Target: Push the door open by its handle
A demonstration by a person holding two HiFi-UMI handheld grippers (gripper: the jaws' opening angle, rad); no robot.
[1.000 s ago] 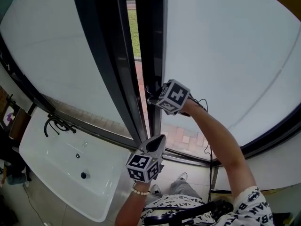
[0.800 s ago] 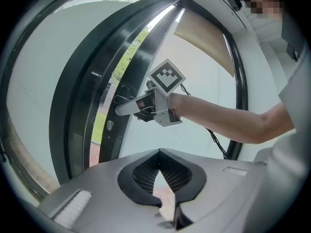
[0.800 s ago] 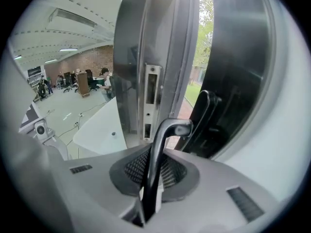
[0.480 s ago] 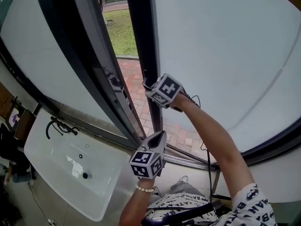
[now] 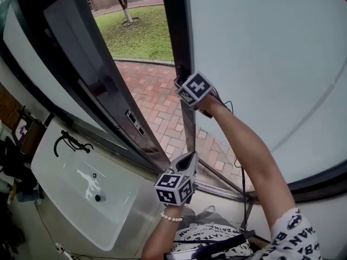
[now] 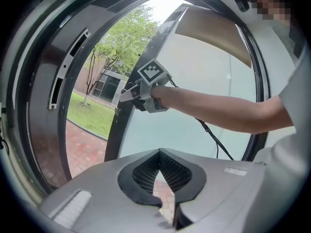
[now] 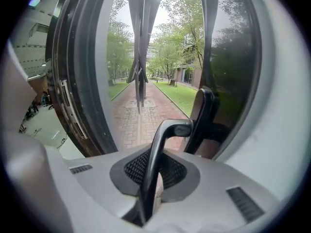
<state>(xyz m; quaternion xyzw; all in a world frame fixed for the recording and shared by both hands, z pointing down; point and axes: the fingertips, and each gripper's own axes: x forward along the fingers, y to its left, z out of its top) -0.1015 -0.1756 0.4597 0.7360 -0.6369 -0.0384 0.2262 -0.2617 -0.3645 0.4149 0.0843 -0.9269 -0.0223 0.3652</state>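
The door is a frosted glass leaf in a dark frame (image 5: 181,47), swung outward. Its dark lever handle (image 7: 163,144) runs between the jaws of my right gripper (image 7: 154,176), which is shut on it. In the head view the right gripper (image 5: 181,84) sits against the door frame's edge at arm's length and hides the handle. The left gripper view shows that gripper (image 6: 130,95) pressed to the frame. My left gripper (image 5: 190,157) hangs lower, near the threshold, pointing up at the gap; its jaws are shut with nothing in them (image 6: 160,178).
The other dark-framed door leaf (image 5: 81,80) stands at the left. A brick path (image 5: 157,102) and lawn (image 5: 141,34) lie beyond the gap. A white basin (image 5: 59,199) with a black tap (image 5: 68,141) is lower left. A cable (image 5: 242,177) hangs from my right arm.
The door has swung outward and the gap has widened from a slit to a broad view of the path. My right gripper went up and away with the handle. The left barely moved.
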